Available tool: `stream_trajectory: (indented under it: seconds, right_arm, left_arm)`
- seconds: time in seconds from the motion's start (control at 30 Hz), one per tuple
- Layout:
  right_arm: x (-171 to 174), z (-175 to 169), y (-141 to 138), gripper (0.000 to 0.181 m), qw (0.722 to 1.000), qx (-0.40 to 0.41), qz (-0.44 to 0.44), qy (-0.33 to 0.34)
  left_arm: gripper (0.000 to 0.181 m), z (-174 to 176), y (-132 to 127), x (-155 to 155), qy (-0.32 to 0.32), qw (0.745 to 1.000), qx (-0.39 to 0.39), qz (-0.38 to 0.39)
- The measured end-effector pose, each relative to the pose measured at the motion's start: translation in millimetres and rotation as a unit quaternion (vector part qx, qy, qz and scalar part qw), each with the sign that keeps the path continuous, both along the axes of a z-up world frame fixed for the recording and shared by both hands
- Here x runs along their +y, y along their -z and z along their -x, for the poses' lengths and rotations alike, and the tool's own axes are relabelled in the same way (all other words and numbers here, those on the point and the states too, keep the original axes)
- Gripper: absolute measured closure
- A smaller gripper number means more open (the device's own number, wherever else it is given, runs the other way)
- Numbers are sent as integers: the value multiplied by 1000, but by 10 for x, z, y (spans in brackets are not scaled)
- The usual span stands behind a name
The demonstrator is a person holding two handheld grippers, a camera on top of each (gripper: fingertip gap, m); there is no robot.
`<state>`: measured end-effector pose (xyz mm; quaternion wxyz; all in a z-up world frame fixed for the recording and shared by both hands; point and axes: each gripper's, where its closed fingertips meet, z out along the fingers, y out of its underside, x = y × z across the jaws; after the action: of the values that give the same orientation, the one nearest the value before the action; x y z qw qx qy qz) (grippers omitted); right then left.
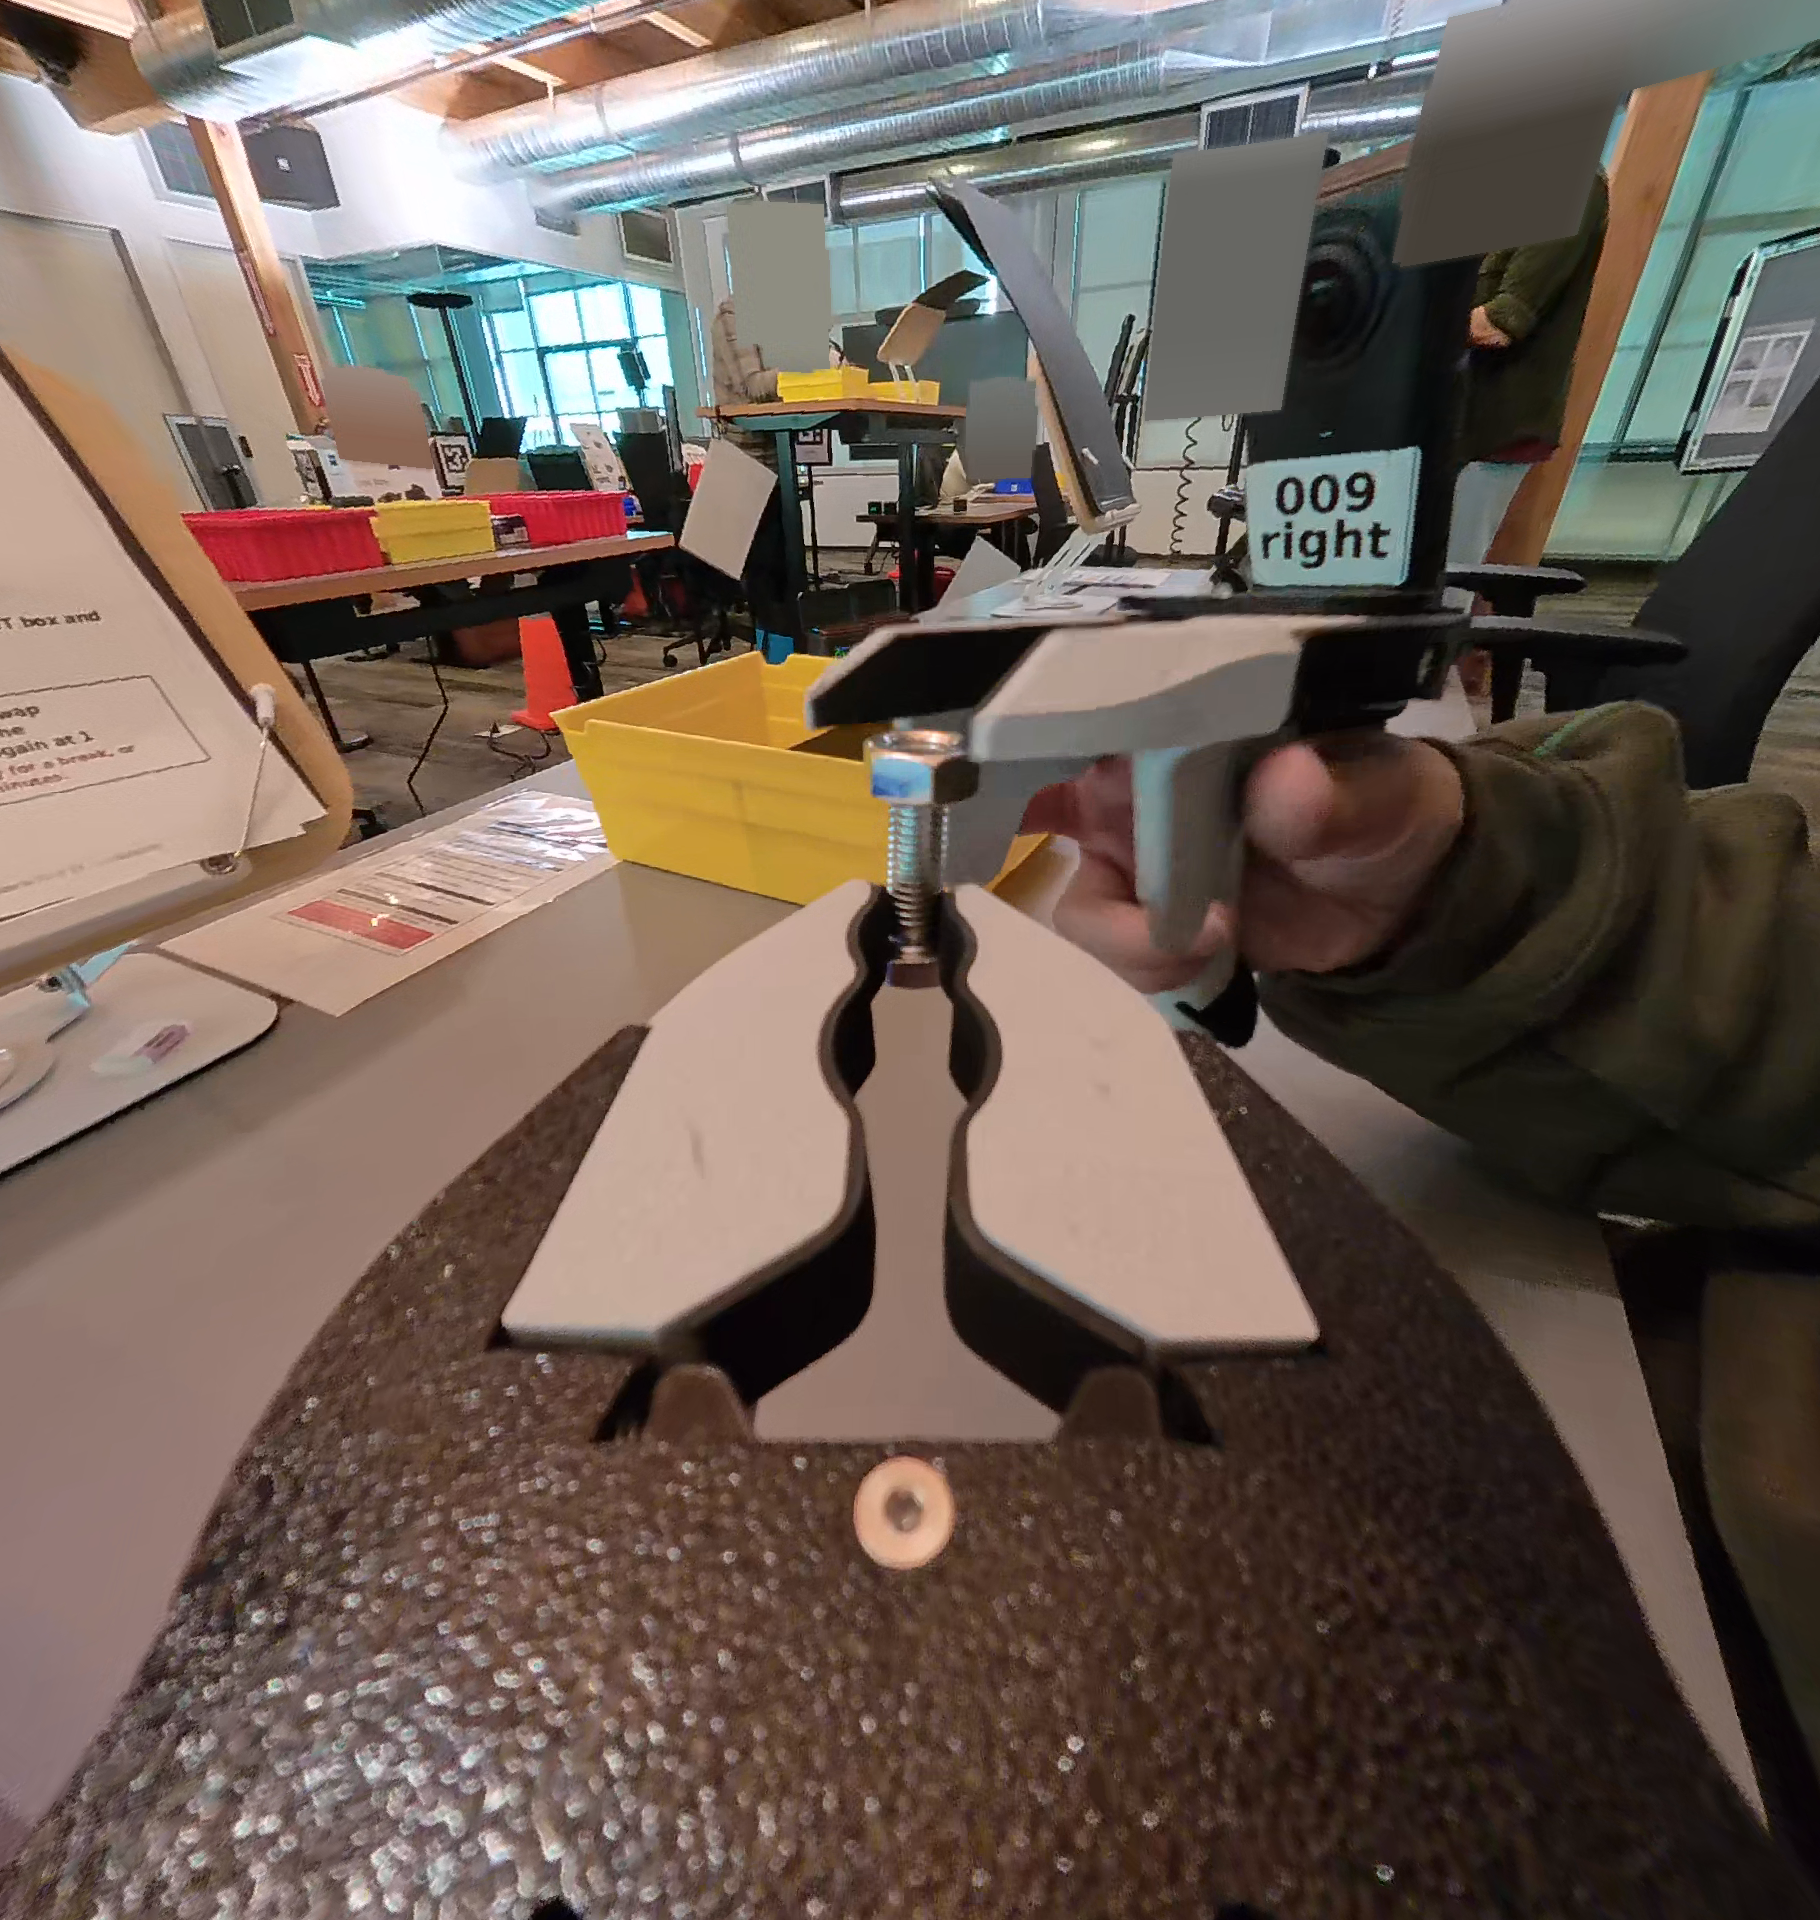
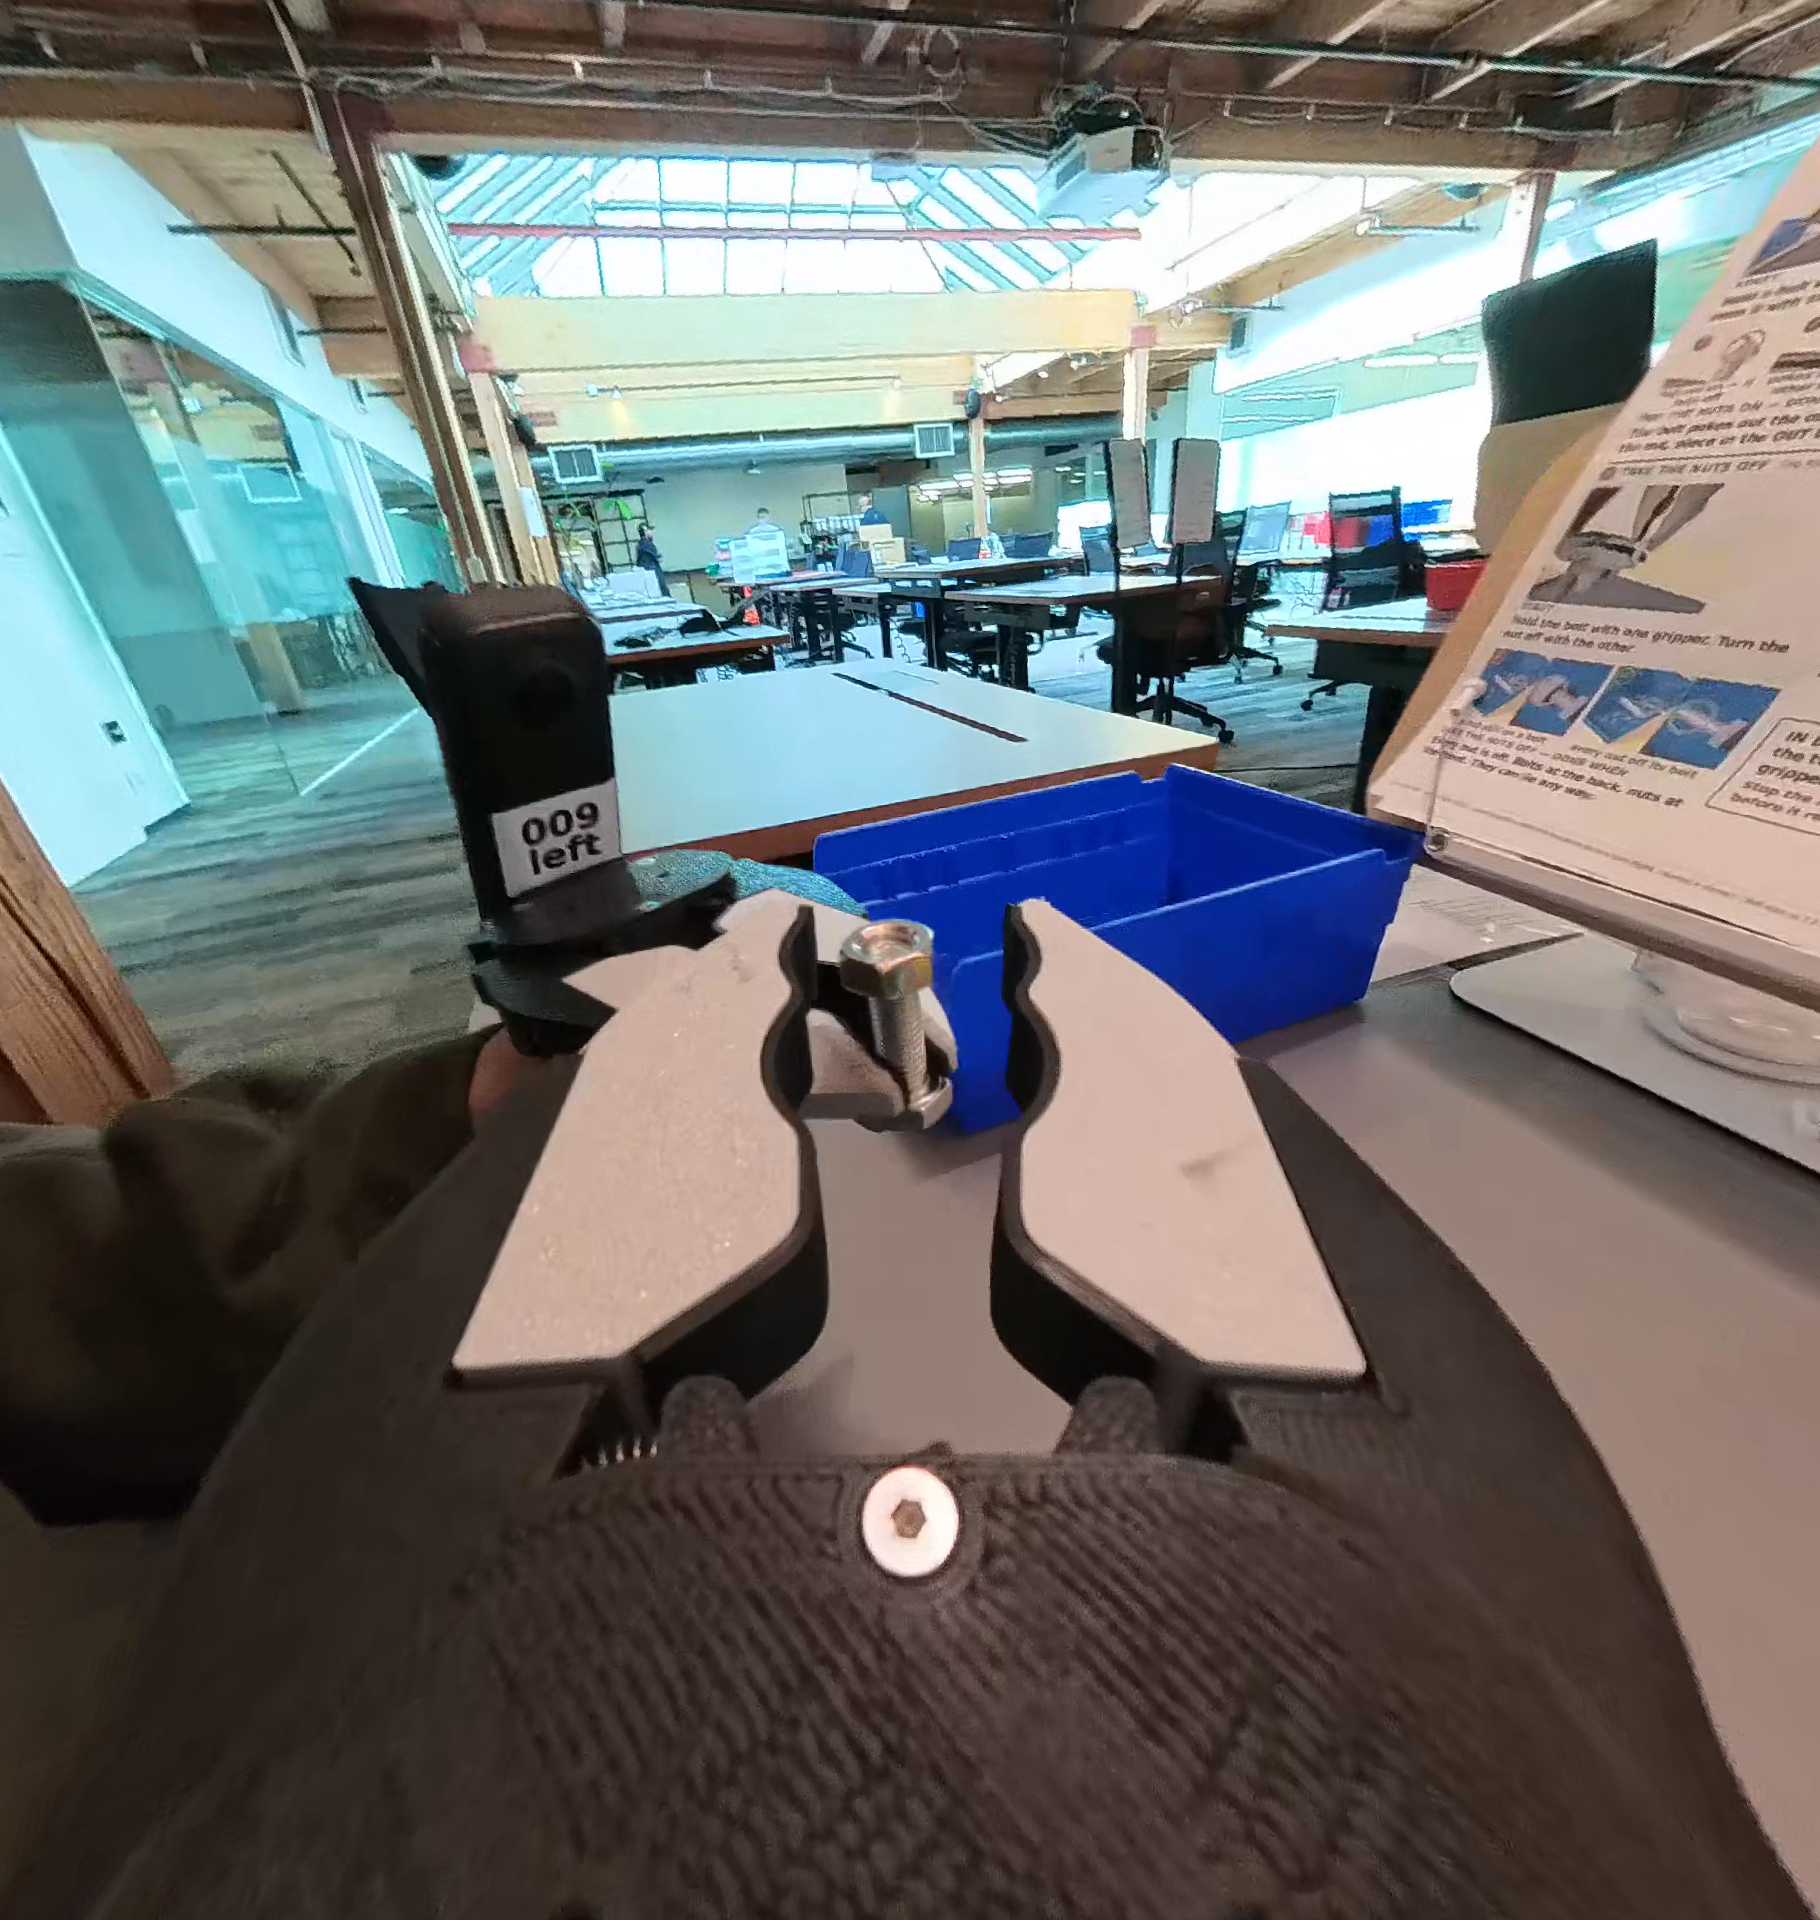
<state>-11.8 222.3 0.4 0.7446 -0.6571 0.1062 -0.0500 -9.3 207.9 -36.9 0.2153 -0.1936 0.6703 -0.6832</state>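
Left gripper (image 1: pixel 911 935): jaws pressed together on the lower end of a steel bolt (image 1: pixel 916 862), gripping just above its head. The shaft stands up out of the fingertips, roughly upright in the left wrist view and leaning a little in the right wrist view.

Hex nut (image 1: pixel 911 769): sits at the very top of the shaft, about level with the bolt's tip. Bare thread shows all the way from the nut down to the left jaws, so it is engaged at the far end only, with none of the thread below it covered.

Right gripper (image 2: pixel 906 920): jaws apart, a wide gap between the 2 fingers. The nut lies in that gap near the fingertips, closer to the left-hand finger (image 2: pixel 677 1091) than to the other. From the left wrist view the nut looks to touch 1 grey finger; cannot tell whether contact is real. Not clamped.

A hand (image 1: pixel 1301 831) in an olive sleeve holds the right gripper's handle.

Surroundings
- Grey table (image 1: pixel 262 1143) under both grippers
- Yellow bin (image 1: pixel 698 769) just behind the bolt in the left wrist view, contents hidden
- Blue bin (image 2: pixel 1197 894) just behind the bolt in the right wrist view, visible part holds nothing
- Printed sheet on a tilted stand (image 2: pixel 1664 623) at the table edge
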Motion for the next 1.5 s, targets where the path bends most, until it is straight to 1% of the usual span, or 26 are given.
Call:
stream_trajectory:
  seconds: [0.1,0.13,0.17,0.2,0.23,0.33,0.4,0.47,0.53,0.6,0.67,0.7,0.73,0.77,0.8,0.87,0.93,1.0,1.13,1.2,1.27,1.3,1.33,1.37,1.43,1.5]
  right_arm:
    - [-16,-66,53,145,1000,1,8,10]
    - [-61,-103,67,148,1000,1,12,13]
    - [-157,-238,100,165,999,-1,20,48]
    - [-269,-381,135,159,996,-4,28,85]
    - [-341,-424,152,152,996,1,29,85]
    - [-328,-229,9,146,999,32,-18,10]
    - [-204,-58,-37,146,1000,7,-17,-15]
    - [-61,46,1,145,1000,-14,9,-23]
    - [21,76,3,146,999,-25,13,-18]
    - [23,17,1,154,1000,-18,11,-2]
    - [-27,-41,10,147,1000,-13,8,1]
    - [-68,-82,26,147,1000,-9,10,7]
    - [-138,-191,50,160,999,-3,13,35]
    - [-213,-298,76,158,998,1,15,62]
    - [-257,-325,95,155,998,9,15,59]
    - [-263,-261,70,151,999,31,0,28]
    - [-199,-140,1,149,1000,24,-14,6]
    - [-86,-25,-2,149,1000,7,2,-9]
    - [55,27,14,154,999,-25,26,8]
    - [32,-41,26,150,998,-33,32,31]
    - [2,-61,41,146,999,-23,35,24]
    - [-35,-97,42,148,999,-22,34,32]
    - [-99,-180,45,161,998,-21,33,57]
    - [-147,-215,42,154,997,-22,30,62]
    - [-151,-130,46,153,999,-6,27,17]
    - [-122,-69,6,151,1000,-11,18,10]
  left_arm:
    - [173,-16,0,51,-10,1000,5,2]
    - [173,-9,-20,78,-9,1000,1,9]
    - [173,4,-53,108,-10,1000,-3,20]
    - [173,-1,-58,140,-15,1000,-1,20]
    - [173,-9,-36,155,-20,1000,1,10]
    - [173,-18,-13,132,-17,1000,4,6]
    - [173,-27,-17,86,-13,1000,4,7]
    - [173,-14,-31,25,-4,1000,3,8]
    - [172,1,-31,-13,1,1000,1,3]
    - [173,10,-45,-10,-1,1000,0,4]
    - [173,0,-37,35,-9,1000,1,1]
    - [173,4,-44,61,-9,1000,-1,5]
    - [173,14,-66,85,-8,1000,-3,14]
    - [173,11,-69,110,-11,1000,-2,16]
    - [173,3,-54,124,-14,1000,0,10]
    - [173,-3,-41,122,-15,1000,0,6]
    - [173,-7,-44,96,-11,1000,2,9]
    - [173,-11,-34,59,-7,1000,3,4]
    - [173,7,-43,15,-4,1000,0,1]
    - [173,2,-39,35,-8,1000,2,0]
    - [173,-4,-39,72,-14,1000,2,3]
    - [173,5,-56,94,-12,1000,-1,11]
    - [173,15,-83,115,-11,1000,-4,21]
    - [173,12,-84,135,-14,1000,-3,22]
    - [173,5,-55,139,-17,1000,-3,10]
    - [173,8,-60,118,-14,1000,-3,14]
